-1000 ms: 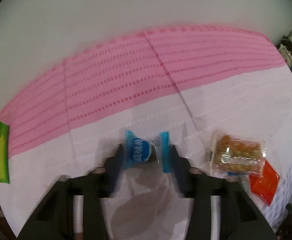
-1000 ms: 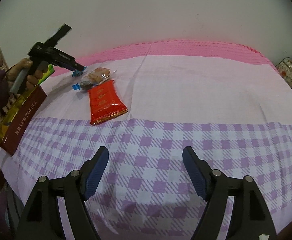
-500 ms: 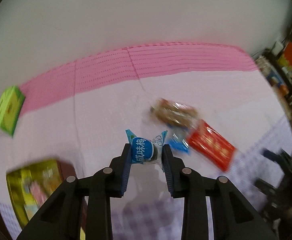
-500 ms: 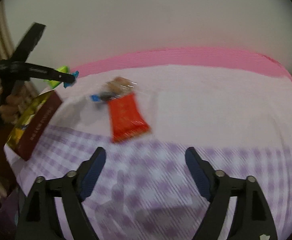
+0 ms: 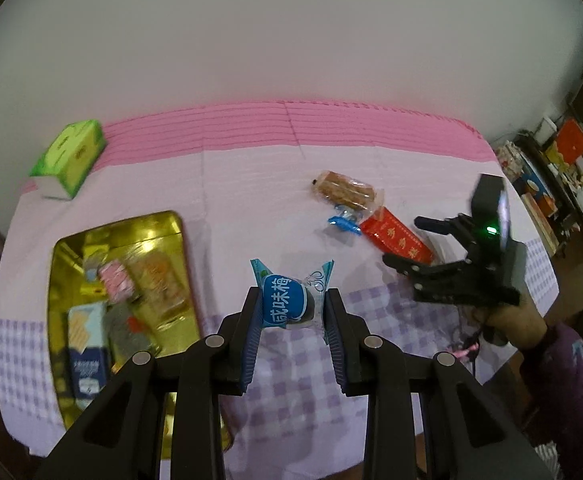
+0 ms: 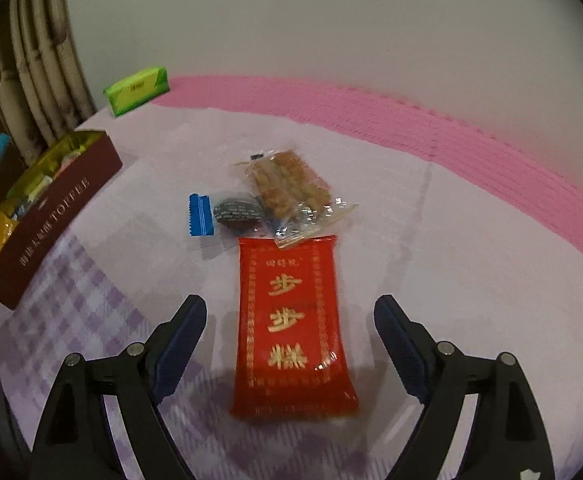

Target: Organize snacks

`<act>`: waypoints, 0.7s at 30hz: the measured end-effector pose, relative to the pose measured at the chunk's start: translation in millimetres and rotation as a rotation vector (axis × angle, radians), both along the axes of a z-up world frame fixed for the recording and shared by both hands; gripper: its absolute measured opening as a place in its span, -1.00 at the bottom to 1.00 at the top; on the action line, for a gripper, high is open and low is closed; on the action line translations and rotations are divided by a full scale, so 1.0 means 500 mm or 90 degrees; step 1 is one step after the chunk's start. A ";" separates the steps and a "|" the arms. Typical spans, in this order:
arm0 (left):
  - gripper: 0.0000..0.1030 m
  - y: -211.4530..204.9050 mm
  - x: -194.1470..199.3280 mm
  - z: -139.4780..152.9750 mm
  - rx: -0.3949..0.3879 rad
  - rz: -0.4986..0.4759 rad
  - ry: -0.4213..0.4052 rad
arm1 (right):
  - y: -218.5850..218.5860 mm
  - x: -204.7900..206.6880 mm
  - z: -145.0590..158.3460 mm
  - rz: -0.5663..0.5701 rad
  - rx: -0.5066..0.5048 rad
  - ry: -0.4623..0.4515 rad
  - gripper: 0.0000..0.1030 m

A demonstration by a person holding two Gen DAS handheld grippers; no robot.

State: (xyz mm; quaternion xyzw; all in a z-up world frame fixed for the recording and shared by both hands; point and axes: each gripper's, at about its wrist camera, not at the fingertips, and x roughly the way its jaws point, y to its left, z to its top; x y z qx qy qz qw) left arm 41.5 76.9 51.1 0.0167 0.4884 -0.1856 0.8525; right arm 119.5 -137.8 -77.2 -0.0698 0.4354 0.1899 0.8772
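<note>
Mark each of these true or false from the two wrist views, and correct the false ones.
1. The left gripper clamps a blue-wrapped candy. True.
2. The red packet is inside the toffee box. False: it lies on the cloth, between the right gripper's spread fingers.
3. The green box sits near the pink stripe. True.
4. The toffee box is empty. False: wrapped snacks fill it.

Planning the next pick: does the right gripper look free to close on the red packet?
Probably yes. The right gripper has its jaws wide, closing, either side of the red packet; only the clear cracker wrapper overlaps its far end.
</note>
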 end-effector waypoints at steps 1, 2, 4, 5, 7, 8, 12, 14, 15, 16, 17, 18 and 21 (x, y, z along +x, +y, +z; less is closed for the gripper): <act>-0.39 0.007 -0.006 0.004 0.001 0.006 -0.003 | 0.008 0.011 -0.014 0.000 -0.010 0.021 0.52; -0.39 0.013 -0.008 0.007 0.003 0.010 -0.006 | 0.008 0.007 -0.016 0.000 -0.017 0.016 0.40; -0.38 0.026 -0.019 0.013 -0.001 0.015 -0.010 | 0.015 0.006 -0.010 -0.004 -0.019 0.019 -0.06; -0.38 0.033 -0.028 0.016 0.000 0.021 -0.016 | 0.013 0.006 -0.007 -0.009 -0.025 0.018 -0.20; -0.38 0.046 -0.038 0.025 0.005 0.034 -0.030 | 0.013 0.001 -0.004 -0.013 -0.025 0.030 -0.20; -0.38 0.055 -0.045 0.028 0.003 0.041 -0.035 | 0.012 -0.005 -0.004 -0.013 -0.023 0.031 -0.20; -0.38 0.103 -0.068 0.039 0.004 0.080 -0.052 | -0.014 -0.053 0.000 -0.048 0.023 0.041 -0.21; -0.38 0.131 -0.079 0.039 0.010 0.100 -0.059 | -0.026 -0.078 0.004 -0.069 0.051 0.040 -0.21; -0.38 0.143 -0.085 0.039 0.017 0.108 -0.064 | -0.031 -0.092 0.005 -0.085 0.068 0.039 -0.21; -0.38 0.154 -0.089 0.037 0.023 0.115 -0.066 | -0.033 -0.105 0.003 -0.097 0.082 0.041 -0.21; -0.38 0.169 -0.093 0.034 0.023 0.124 -0.065 | -0.036 -0.117 0.002 -0.107 0.089 0.039 -0.21; -0.38 0.184 -0.096 0.030 0.021 0.134 -0.063 | -0.036 -0.127 0.003 -0.114 0.093 0.037 -0.21; -0.38 0.217 -0.103 0.017 0.021 0.154 -0.058 | -0.036 -0.156 0.004 -0.133 0.101 0.032 -0.21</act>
